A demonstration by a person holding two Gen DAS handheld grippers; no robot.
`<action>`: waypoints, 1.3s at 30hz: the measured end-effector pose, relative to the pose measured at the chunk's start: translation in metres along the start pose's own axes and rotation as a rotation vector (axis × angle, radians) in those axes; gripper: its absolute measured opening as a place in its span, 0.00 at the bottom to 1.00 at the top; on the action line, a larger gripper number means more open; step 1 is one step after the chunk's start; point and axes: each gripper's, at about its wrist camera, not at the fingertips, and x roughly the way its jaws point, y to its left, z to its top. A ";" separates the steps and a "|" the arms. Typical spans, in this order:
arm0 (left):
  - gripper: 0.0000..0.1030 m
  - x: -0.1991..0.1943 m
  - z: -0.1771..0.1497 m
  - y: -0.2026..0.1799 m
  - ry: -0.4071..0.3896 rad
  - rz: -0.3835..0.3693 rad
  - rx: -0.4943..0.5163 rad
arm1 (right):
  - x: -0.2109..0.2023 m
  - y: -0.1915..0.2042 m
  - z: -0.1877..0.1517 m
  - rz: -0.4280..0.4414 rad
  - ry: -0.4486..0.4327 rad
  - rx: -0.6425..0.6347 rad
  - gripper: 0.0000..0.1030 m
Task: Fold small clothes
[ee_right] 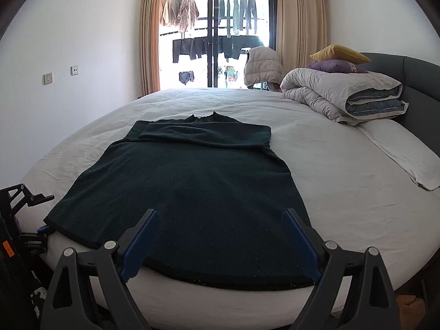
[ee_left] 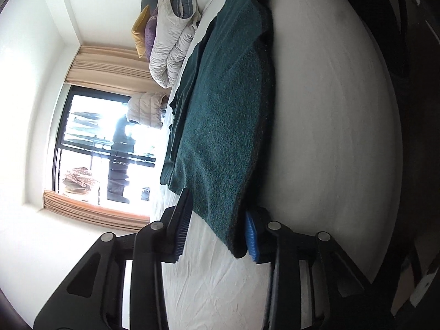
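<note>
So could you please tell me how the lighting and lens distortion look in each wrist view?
Left wrist view: rolled sideways, window blown out to white, bed edge bowed by the fisheye. Right wrist view: upright, backlit from the window, dark green garment nearly black, bed curved, corners vignetted.

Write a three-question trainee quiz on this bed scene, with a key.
1. True or false: the sleeves of the dark green knitted sweater lie folded across its chest.
2. Which gripper has the sweater's hem corner between its fingers? A) left gripper B) right gripper
3. What lies on top of the rolled grey quilt?

Key
1. True.
2. A; the right gripper hovers open over the hem.
3. A yellow cushion on a purple cushion.
</note>
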 end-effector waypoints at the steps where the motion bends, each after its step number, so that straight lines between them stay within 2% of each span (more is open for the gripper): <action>1: 0.30 0.000 0.002 0.004 -0.005 -0.007 -0.026 | 0.000 0.000 -0.001 -0.007 0.007 -0.020 0.84; 2: 0.27 0.001 0.004 0.009 -0.007 -0.019 -0.052 | 0.000 0.000 -0.002 -0.015 0.015 -0.048 0.83; 4: 0.13 0.004 0.010 0.021 -0.011 -0.053 -0.105 | -0.002 0.002 -0.006 -0.038 0.027 -0.127 0.82; 6: 0.05 0.004 0.012 0.033 -0.011 -0.091 -0.166 | -0.004 0.003 -0.011 -0.060 0.037 -0.215 0.82; 9: 0.04 0.001 0.014 0.055 -0.005 -0.129 -0.264 | -0.008 0.004 -0.020 -0.064 0.051 -0.309 0.82; 12: 0.04 0.004 0.014 0.079 -0.013 -0.124 -0.338 | -0.007 0.012 -0.031 -0.072 0.066 -0.419 0.81; 16: 0.04 -0.003 0.018 0.106 -0.031 -0.113 -0.417 | 0.001 0.027 -0.049 -0.087 0.093 -0.574 0.74; 23: 0.04 -0.024 0.027 0.130 -0.055 -0.094 -0.457 | 0.021 0.047 -0.080 -0.149 0.147 -0.812 0.71; 29: 0.04 -0.029 0.033 0.156 -0.081 -0.074 -0.516 | 0.032 0.050 -0.091 -0.202 0.156 -0.892 0.69; 34: 0.04 -0.032 0.035 0.167 -0.086 -0.061 -0.527 | 0.043 0.045 -0.094 -0.268 0.160 -0.946 0.54; 39: 0.04 -0.034 0.030 0.164 -0.076 -0.067 -0.535 | 0.048 0.017 -0.092 -0.344 0.208 -0.928 0.45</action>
